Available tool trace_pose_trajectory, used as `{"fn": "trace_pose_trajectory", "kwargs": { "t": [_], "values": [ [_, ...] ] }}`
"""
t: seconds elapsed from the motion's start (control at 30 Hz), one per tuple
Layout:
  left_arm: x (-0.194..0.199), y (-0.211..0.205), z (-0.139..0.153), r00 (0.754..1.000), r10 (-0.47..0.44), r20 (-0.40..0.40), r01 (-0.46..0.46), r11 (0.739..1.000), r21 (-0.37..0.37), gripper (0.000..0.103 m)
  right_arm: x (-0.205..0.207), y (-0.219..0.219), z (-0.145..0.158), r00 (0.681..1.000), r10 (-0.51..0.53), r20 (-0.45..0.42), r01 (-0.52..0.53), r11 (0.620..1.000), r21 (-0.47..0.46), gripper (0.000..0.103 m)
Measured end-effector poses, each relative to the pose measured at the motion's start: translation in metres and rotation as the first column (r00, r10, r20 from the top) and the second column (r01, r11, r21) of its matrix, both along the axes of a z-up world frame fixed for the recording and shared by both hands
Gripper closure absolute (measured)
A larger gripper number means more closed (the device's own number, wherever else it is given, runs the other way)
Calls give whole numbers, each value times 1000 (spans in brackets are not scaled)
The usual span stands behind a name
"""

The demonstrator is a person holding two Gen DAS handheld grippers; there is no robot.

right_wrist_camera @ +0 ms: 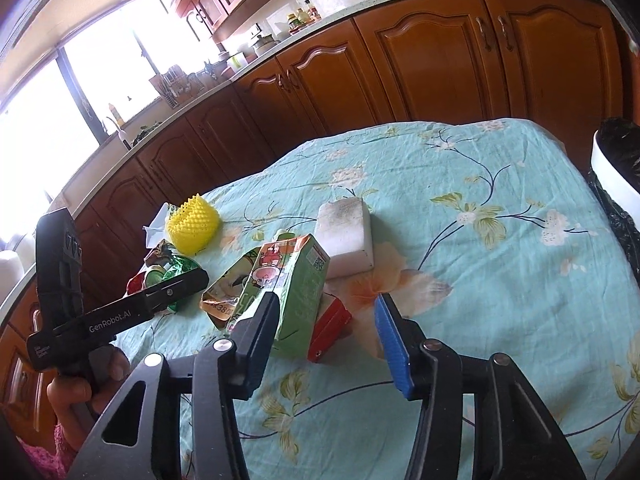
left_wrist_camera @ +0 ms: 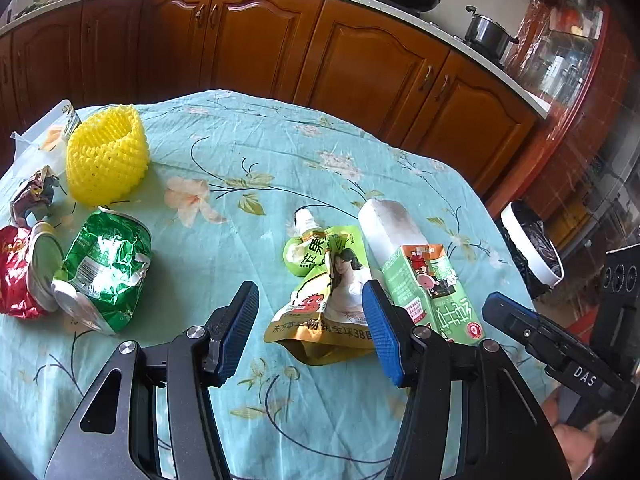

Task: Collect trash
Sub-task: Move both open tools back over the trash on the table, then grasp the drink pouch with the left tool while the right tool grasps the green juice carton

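Left gripper (left_wrist_camera: 310, 326) hangs low over the floral cloth (left_wrist_camera: 240, 140), jaws wide apart and holding nothing, its blue pads either side of a yellow-green pouch (left_wrist_camera: 326, 300) printed with a woman's face, Chinese characters and "38" along the bottom edge. Right gripper (right_wrist_camera: 326, 334) is spread just as wide, also holding nothing; its body reads "DAS" from the left camera, while the left tool's side reads "GenRobot.AI". Just ahead of its left finger stands a green carton (right_wrist_camera: 298, 292) with cartoon art and a QR code, a small red box (right_wrist_camera: 330, 330) tucked against it. Behind the carton lies a white block (right_wrist_camera: 346, 236). Further left sit a crushed green can (left_wrist_camera: 106, 268) with a barcode, a red can (left_wrist_camera: 18, 270), and beyond them a yellow foam net (left_wrist_camera: 108, 156). Off the table's far right edge, a white-rimmed bin (left_wrist_camera: 532, 242) with a black liner.
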State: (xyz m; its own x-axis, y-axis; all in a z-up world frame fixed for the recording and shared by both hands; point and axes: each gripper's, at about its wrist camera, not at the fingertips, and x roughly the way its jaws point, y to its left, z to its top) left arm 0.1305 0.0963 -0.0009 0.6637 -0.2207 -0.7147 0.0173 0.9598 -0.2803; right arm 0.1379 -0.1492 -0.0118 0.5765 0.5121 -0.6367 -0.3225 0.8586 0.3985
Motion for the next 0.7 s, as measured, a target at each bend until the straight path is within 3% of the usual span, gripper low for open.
{"fn": "trace_pose_trajectory", "kwargs": {
  "t": [0.33, 0.4, 0.47, 0.53, 0.63, 0.7],
  "values": [
    [20, -14, -8, 997, -66, -29, 67, 997, 45, 49, 19, 21, -4, 999, 39, -23, -39, 999, 4, 74],
    [24, -16, -11, 996, -83, -39, 85, 995, 55, 56, 22, 26, -7, 998, 48, -31, -48, 999, 2, 77],
    [25, -19, -15, 993, -101, -55, 104, 993, 58, 76, 24, 28, -9, 998, 55, -30, -55, 998, 5, 77],
    [26, -20, -18, 992, -112, -60, 115, 992, 57, 85, 25, 31, -9, 998, 60, -27, -60, 998, 2, 78],
    [25, -21, -17, 991, -120, -53, 123, 991, 58, 93, 24, 34, -7, 996, 82, -17, -82, 997, -1, 90],
    [24, -22, -16, 992, -119, -50, 122, 991, 58, 96, 22, 39, -4, 996, 91, -5, -91, 996, -18, 92]
  ]
}}
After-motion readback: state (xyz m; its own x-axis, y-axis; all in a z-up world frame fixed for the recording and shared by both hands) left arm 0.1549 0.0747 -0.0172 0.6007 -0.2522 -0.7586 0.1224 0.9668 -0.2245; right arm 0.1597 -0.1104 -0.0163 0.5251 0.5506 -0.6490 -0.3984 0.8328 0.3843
